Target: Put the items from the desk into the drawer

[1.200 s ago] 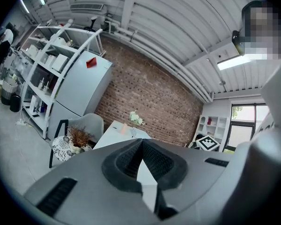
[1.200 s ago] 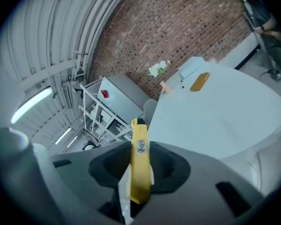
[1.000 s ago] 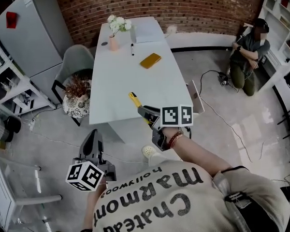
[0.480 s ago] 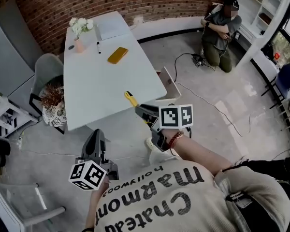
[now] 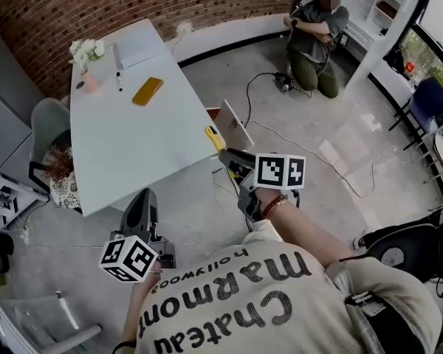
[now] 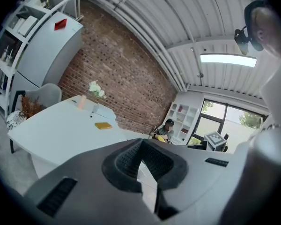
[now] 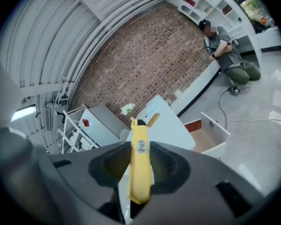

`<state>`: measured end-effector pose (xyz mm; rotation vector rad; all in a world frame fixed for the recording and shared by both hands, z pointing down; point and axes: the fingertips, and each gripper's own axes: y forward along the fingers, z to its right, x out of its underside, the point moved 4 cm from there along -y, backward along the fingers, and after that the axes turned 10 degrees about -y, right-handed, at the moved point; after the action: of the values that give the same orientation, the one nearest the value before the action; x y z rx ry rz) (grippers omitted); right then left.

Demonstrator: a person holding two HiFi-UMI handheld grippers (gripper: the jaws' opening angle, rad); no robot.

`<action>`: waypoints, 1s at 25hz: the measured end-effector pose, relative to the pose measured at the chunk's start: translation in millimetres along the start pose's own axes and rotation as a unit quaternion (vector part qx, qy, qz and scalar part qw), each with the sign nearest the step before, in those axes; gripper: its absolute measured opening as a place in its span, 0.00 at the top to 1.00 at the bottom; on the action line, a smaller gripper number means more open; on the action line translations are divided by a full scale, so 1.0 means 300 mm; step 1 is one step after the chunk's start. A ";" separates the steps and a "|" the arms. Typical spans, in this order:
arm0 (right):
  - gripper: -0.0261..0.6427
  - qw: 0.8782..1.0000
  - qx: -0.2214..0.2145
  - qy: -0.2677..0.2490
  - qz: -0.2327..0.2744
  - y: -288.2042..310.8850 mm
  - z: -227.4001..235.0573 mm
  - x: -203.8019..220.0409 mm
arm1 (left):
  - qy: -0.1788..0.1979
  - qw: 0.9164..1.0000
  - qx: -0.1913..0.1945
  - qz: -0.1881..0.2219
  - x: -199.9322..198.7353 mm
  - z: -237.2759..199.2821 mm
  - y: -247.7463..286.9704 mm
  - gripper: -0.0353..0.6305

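Observation:
My right gripper (image 5: 227, 155) is shut on a slim yellow item with a black tip (image 5: 213, 138), which sticks out past the jaws (image 7: 140, 158). It hangs just off the corner of the white desk (image 5: 133, 146), beside the open drawer (image 5: 234, 124) on the desk's right side. The drawer (image 7: 208, 135) has a wood-coloured inside. A flat yellow item (image 5: 147, 91), a pen (image 5: 118, 81), a white notebook (image 5: 136, 44) and a vase of flowers (image 5: 86, 57) lie on the desk. My left gripper (image 5: 140, 211) hangs low over the floor, shut with nothing in it (image 6: 141, 170).
A person (image 5: 314, 35) sits on the floor by the far wall, and a cable (image 5: 280, 135) trails across the floor toward the drawer. A grey chair (image 5: 48, 116) and a dried plant (image 5: 59, 164) stand left of the desk. A blue chair (image 5: 428, 98) is at the right.
Both grippers have swung to the right along the desk's front. The yellow item has gone from over the desk's near edge to beside the open drawer. The grip has not changed.

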<state>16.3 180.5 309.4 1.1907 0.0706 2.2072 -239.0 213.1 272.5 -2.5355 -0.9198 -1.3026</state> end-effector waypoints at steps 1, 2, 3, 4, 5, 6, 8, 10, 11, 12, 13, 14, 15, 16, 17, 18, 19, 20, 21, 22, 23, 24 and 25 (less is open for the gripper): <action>0.77 1.000 0.003 0.001 0.002 -0.010 0.040 -0.025 | 0.000 1.000 0.000 0.001 0.005 0.022 0.037 0.94; 0.77 1.000 0.005 0.003 0.003 -0.020 0.080 -0.052 | -0.001 1.000 0.001 0.002 0.009 0.046 0.075 0.94; 0.77 1.000 0.006 0.004 0.004 -0.029 0.118 -0.079 | -0.001 1.000 0.002 0.003 0.015 0.070 0.113 0.94; 0.77 1.000 0.006 0.003 0.005 -0.037 0.156 -0.107 | -0.001 1.000 0.002 0.004 0.023 0.093 0.151 0.94; 0.77 1.000 0.006 0.000 0.004 -0.045 0.191 -0.135 | -0.001 1.000 0.000 0.006 0.032 0.115 0.189 0.94; 0.77 1.000 0.004 -0.004 0.003 -0.052 0.226 -0.162 | -0.002 1.000 -0.003 0.008 0.042 0.136 0.227 0.94; 0.77 1.000 0.002 -0.012 -0.002 -0.066 0.299 -0.213 | -0.008 1.000 -0.007 0.014 0.067 0.183 0.301 0.94; 0.77 1.000 0.000 -0.016 -0.007 -0.074 0.377 -0.262 | -0.009 1.000 -0.006 0.014 0.100 0.231 0.377 0.94; 0.77 1.000 -0.001 -0.019 -0.009 -0.075 0.416 -0.285 | -0.007 1.000 -0.004 0.012 0.119 0.253 0.416 0.94; 0.77 1.000 -0.002 -0.022 -0.012 -0.075 0.455 -0.310 | -0.006 1.000 -0.004 0.011 0.139 0.273 0.456 0.94; 0.77 0.999 -0.004 -0.028 -0.017 -0.075 0.493 -0.334 | -0.006 1.000 -0.005 0.012 0.157 0.291 0.495 0.94; 0.77 0.999 -0.005 -0.034 -0.022 -0.076 0.532 -0.359 | -0.008 1.000 -0.008 0.014 0.173 0.309 0.532 0.94; 0.77 0.999 -0.007 -0.040 -0.026 -0.077 0.569 -0.383 | -0.009 1.000 -0.011 0.017 0.189 0.325 0.566 0.94; 0.77 0.998 -0.010 -0.046 -0.031 -0.078 0.606 -0.405 | -0.009 1.000 -0.015 0.021 0.204 0.340 0.598 0.94; 0.77 0.998 -0.012 -0.051 -0.035 -0.078 0.641 -0.425 | -0.010 0.999 -0.021 0.024 0.220 0.352 0.625 0.94; 0.77 0.998 -0.015 -0.055 -0.041 -0.077 0.675 -0.440 | -0.013 0.999 -0.028 0.028 0.238 0.361 0.647 0.94; 0.77 0.997 -0.017 -0.059 -0.047 -0.074 0.706 -0.448 | -0.017 0.999 -0.036 0.032 0.257 0.366 0.665 0.94; 0.77 0.996 -0.019 -0.063 -0.055 -0.070 0.735 -0.451 | -0.022 0.998 -0.045 0.035 0.277 0.369 0.680 0.94; 0.77 0.996 -0.020 -0.065 -0.062 -0.062 0.763 -0.449 | -0.026 0.998 -0.053 0.036 0.295 0.369 0.694 0.94; 0.77 0.995 -0.020 -0.066 -0.069 -0.051 0.790 -0.444 | -0.028 0.997 -0.060 0.035 0.311 0.368 0.708 0.94; 0.77 0.995 -0.020 -0.063 -0.076 -0.037 0.816 -0.438 | -0.029 0.997 -0.067 0.031 0.326 0.366 0.722 0.94; 0.77 0.995 -0.019 -0.059 -0.083 -0.023 0.841 -0.428 | -0.030 0.997 -0.072 0.025 0.340 0.364 0.734 0.94; 0.77 0.994 -0.018 -0.055 -0.091 -0.008 0.865 -0.413 | -0.031 0.996 -0.078 0.019 0.353 0.359 0.744 0.94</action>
<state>267.0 53.9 370.8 1.2327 0.0889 1.9750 10.8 124.2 320.7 -2.7111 -0.8073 -1.3413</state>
